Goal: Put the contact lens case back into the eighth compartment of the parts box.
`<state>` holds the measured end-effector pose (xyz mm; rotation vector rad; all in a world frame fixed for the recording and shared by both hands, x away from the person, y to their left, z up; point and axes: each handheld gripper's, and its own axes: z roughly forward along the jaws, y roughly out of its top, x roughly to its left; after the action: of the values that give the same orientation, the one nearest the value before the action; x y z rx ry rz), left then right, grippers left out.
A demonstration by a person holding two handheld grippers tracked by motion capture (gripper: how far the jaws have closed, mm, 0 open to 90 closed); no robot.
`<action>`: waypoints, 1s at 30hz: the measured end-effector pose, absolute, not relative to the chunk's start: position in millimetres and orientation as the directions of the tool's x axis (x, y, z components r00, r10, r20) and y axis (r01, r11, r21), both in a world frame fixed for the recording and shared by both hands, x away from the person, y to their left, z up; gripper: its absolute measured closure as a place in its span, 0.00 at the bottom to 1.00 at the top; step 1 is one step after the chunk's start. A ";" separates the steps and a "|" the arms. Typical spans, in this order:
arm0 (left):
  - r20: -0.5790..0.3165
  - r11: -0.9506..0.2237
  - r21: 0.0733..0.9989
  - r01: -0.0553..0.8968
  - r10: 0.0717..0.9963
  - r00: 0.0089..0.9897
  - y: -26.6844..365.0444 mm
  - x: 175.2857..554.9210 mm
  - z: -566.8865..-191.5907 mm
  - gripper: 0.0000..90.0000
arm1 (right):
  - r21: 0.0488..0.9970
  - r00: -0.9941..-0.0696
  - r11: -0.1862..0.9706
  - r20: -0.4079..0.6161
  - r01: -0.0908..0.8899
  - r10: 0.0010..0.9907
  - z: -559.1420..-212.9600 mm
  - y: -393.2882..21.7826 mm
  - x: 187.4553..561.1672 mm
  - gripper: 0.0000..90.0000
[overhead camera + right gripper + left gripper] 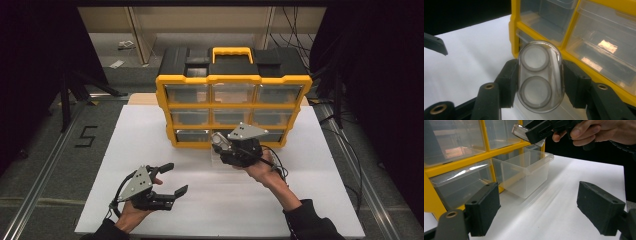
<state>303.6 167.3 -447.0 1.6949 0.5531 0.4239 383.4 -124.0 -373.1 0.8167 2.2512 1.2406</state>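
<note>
Right gripper point(539, 82) clamps a clear oval case point(539, 76) just above the pulled-out clear drawer point(527, 173) at the yellow organizer point(232, 80); left gripper point(170, 179) hovers wide open, empty, over the white table point(300, 200)

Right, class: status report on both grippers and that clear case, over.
Left gripper open, idle on the white table. Right gripper shut on the clear case, above the pulled-out drawer of the yellow organizer. Nothing in the way.

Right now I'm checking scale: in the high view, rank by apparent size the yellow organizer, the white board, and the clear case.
1. white board
2. yellow organizer
3. clear case, smallest by far
</note>
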 end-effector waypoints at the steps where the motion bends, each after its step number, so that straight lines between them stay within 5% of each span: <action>1: -0.022 -0.144 0.981 0.127 0.575 0.818 167.2 303.6 -447.0 0.20 | 0.859 -0.726 0.422 -0.090 0.290 0.682 -373.8 -123.7 385.0 0.55; 30: -0.021 -0.142 0.982 0.126 0.577 0.816 168.0 303.1 -447.2 0.20 | 0.806 -0.697 0.467 -0.096 0.365 0.710 -388.6 -114.1 408.1 0.55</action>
<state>303.1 168.0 -447.2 1.6916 0.5538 0.4276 408.1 -114.1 -388.6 0.8989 2.2987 1.1139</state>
